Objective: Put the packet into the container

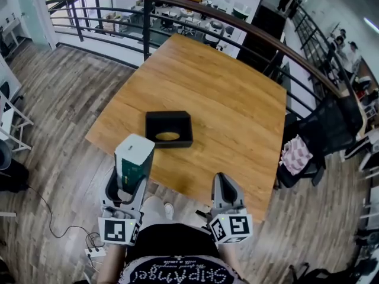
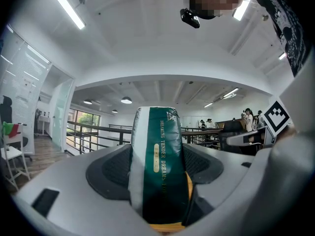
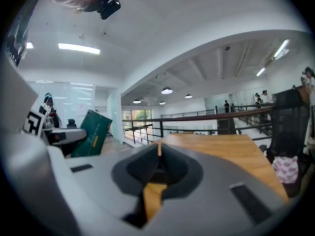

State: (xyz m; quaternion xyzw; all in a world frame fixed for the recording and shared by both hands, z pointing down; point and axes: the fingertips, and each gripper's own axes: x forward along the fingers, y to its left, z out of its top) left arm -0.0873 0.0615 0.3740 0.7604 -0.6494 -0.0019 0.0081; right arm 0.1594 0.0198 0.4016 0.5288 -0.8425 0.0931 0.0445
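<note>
Head view: one wooden table [image 1: 237,117] is seen, w/ one black open-topped container [image 1: 152,129] set near its front edge; a tan oval shows in the bottom, and what it is can't be told. One green-and-white packet [image 1: 134,158] is held upright at the table's near edge, close to the container but not over it. Two grippers are counted. The left gripper [image 1: 127,185] is clamped on the packet's lower part, the pads pressed on its two sides and the top standing free above them. The right gripper [image 1: 225,189] is held near the table edge, well apart from the container, its jaws brought together w/ nothing btwn them. The packet is judged light and soft-walled, prob. glossy and a bit slippery, so easily dented if squeezed hard. A low, moderate hold across the body, as now, is judged apt, w/ the packet to be lowered bottom-first.
</note>
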